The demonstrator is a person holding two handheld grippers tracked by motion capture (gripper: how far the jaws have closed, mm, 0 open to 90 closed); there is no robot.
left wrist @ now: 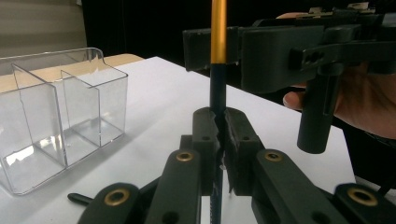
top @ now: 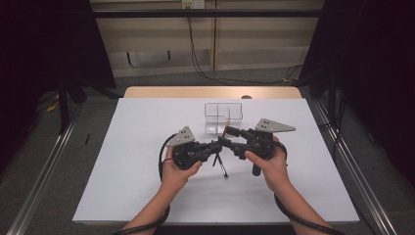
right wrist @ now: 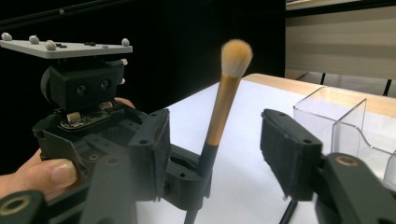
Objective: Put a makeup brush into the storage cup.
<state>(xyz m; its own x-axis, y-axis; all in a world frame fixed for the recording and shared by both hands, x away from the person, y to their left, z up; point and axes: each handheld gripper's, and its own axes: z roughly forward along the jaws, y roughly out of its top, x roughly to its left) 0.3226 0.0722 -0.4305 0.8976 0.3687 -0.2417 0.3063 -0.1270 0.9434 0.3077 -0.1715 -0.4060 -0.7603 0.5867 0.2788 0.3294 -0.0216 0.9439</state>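
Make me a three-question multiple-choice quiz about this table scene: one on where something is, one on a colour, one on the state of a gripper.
1. Where is the clear organiser?
A. On the white table, beyond the grippers
B. On the floor
C. In the person's hand

2. What colour is the makeup brush ferrule?
A. Red
B. Gold
C. Green

3. How does the right gripper stand?
A. Shut on the brush
B. Open around the brush
C. Lying on the table

Answers:
1 A, the high view shows it farther up the table.
2 B, a gold section below pale bristles.
3 B, its jaws stand apart either side; the left gripper clamps the dark handle.
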